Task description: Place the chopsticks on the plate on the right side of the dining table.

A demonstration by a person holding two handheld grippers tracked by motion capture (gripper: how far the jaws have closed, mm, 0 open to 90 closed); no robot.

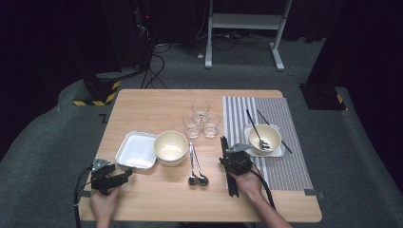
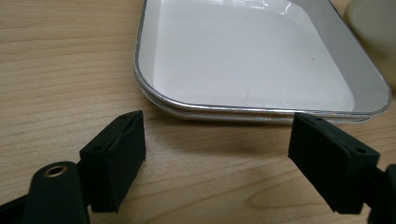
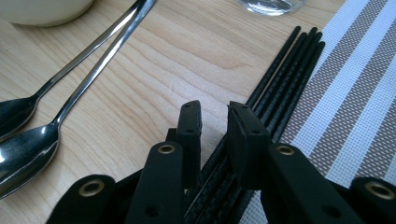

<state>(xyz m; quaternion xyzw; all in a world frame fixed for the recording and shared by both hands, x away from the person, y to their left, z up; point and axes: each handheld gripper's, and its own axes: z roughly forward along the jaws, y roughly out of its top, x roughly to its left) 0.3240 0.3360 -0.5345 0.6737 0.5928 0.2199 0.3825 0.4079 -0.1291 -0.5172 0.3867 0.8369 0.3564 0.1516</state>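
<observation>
My left gripper (image 1: 124,175) (image 2: 215,130) rests low on the wooden table (image 1: 157,199), open wide, with its jaws facing the near rim of a white square tray (image 1: 137,150) (image 2: 261,60) and bare wood between them. In the right gripper view, my right gripper (image 1: 229,154) (image 3: 215,116) hovers over a bundle of several black chopsticks (image 1: 223,142) (image 3: 289,65) that lies along the left edge of a striped placemat (image 1: 285,166) (image 3: 355,107). Its jaws stand a little apart, wood shows in the gap, and the chopsticks run beneath the right jaw.
Stacked cream bowls (image 1: 170,147) (image 3: 42,9) sit right of the tray, with two spoons (image 1: 196,166) (image 3: 28,140) beside them. Three glasses (image 1: 201,118) stand mid-table. On the placemat are a bowl holding a spoon (image 1: 264,138) on a small plate, and two more chopsticks (image 1: 271,124).
</observation>
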